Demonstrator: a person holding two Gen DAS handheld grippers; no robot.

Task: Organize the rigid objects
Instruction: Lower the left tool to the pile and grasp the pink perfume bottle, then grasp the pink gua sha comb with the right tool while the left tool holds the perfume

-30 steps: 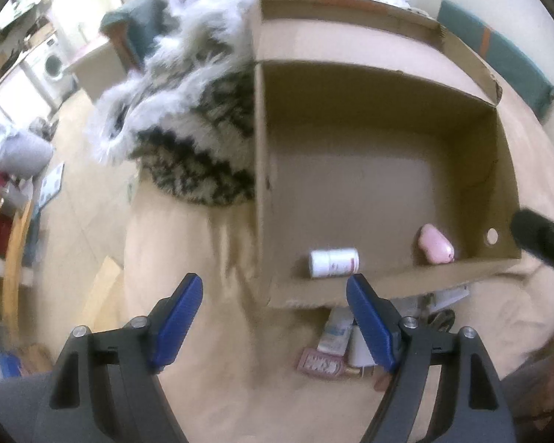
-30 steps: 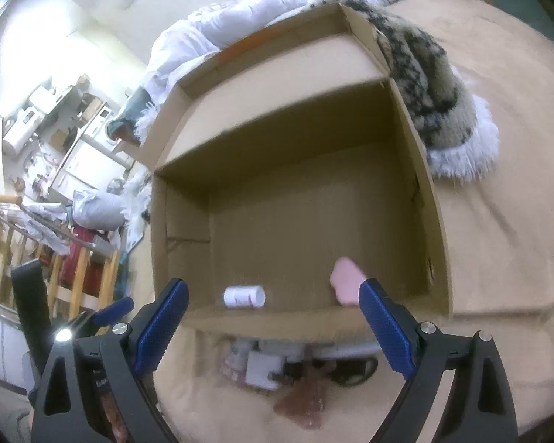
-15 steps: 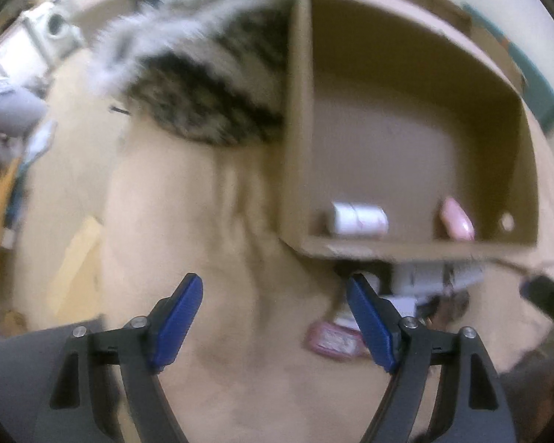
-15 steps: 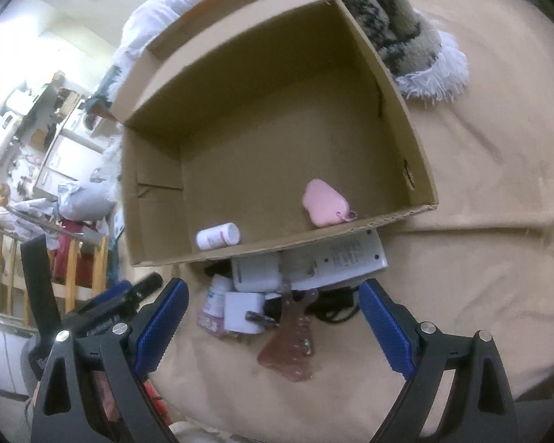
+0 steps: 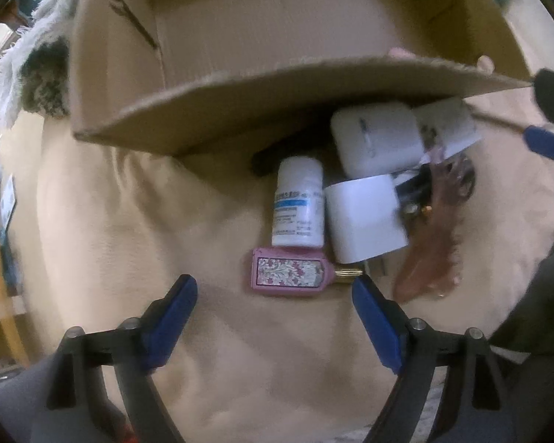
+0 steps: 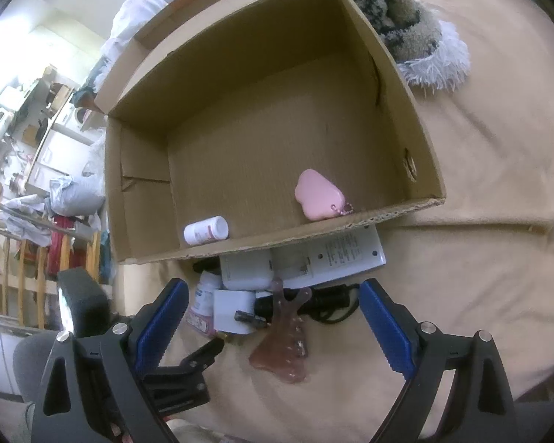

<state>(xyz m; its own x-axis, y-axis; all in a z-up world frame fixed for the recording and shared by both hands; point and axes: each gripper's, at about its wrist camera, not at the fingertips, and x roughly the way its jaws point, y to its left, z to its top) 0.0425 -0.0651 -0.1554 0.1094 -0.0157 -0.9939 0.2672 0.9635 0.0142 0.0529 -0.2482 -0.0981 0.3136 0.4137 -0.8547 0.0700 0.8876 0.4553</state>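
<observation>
**Two items boxed, a heap still waiting at the box's near wall**

The box (image 6: 277,140) sits open on a tan blanket (image 6: 480,295), and so far it holds just two things: a white bottle (image 6: 205,230) lying on its side by the near wall toward the left corner, and a pink case (image 6: 319,194) against the same wall further right. The rest of its floor is bare.

What is left lies outside, crowded against the foot of that near wall. Seen from the left wrist: a pill bottle (image 5: 298,203) on its side, a pink tag (image 5: 288,272) touching its base, a white cube (image 5: 365,217) just beside the bottle, a white case (image 5: 376,144) partly tucked under the box edge, a white slab (image 6: 332,258), some dark cable (image 6: 328,302), and a brown comb (image 6: 284,343) lying nearest the person. By my count that is the bulk of the job still undone; the sorting looks early.

The left gripper (image 5: 273,317) points down over the blanket just short of the pink tag. Its jaws are opening, with nothing but cloth between them. The right gripper (image 6: 271,317) hangs above the heap, its jaws spread wide and empty, the comb and cube showing in the gap.

A furry throw (image 6: 406,26) lies beyond the box's far right corner, apart from the work
</observation>
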